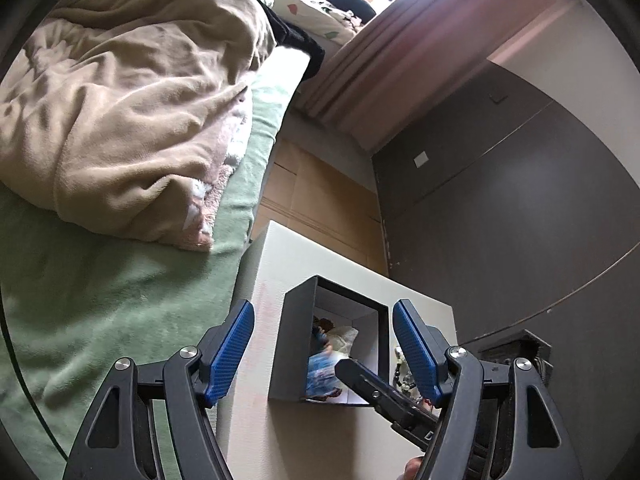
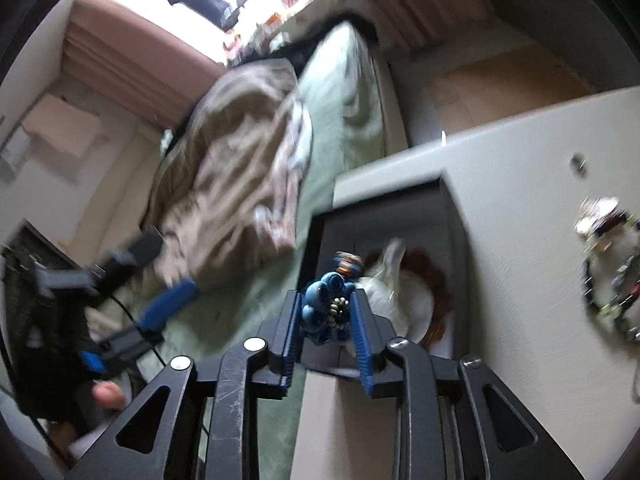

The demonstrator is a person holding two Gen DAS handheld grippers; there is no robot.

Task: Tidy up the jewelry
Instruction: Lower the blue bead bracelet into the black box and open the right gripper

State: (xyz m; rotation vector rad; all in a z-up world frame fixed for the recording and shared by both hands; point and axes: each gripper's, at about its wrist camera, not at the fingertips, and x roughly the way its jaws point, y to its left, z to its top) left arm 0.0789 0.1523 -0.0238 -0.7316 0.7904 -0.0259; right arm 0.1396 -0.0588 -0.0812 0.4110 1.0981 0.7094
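- We are pinching a blue flower piece [image 2: 326, 310] in the right claw [image 2: 326, 312], its pads pressed against both sides of it, and we are holding it just over the open black box [image 2: 454, 216].
- We are keeping the left claw [image 1: 323, 354] spread wide with nothing between its pads, hovering above the box [image 1: 289, 344] on the white bench [image 1: 280, 252]; the box is sitting between the pads as that view frames it.
- Inside the box we are already seeing a few things: a pale crumpled packet [image 2: 386, 280] and a brown beaded ring [image 2: 436, 292] toward 3 o'clock of the flower, so some sorting looks done.
- A small orange-and-dark item [image 2: 349, 262] is showing at 12 o'clock of the flower; whether it is part of the flower or lying in the box, we cannot tell through the blur.
- Still out on the bench, at 3 o'clock of the box and well apart from it, a beaded chain [image 2: 610, 264] with mixed pieces is waiting.
- We are judging the task roughly midway: the flower is not yet released, and the chain heap is left to do.
- The bed [image 1: 100, 280] with its beige blanket [image 1: 132, 92] is lying at 9 o'clock of the bench.
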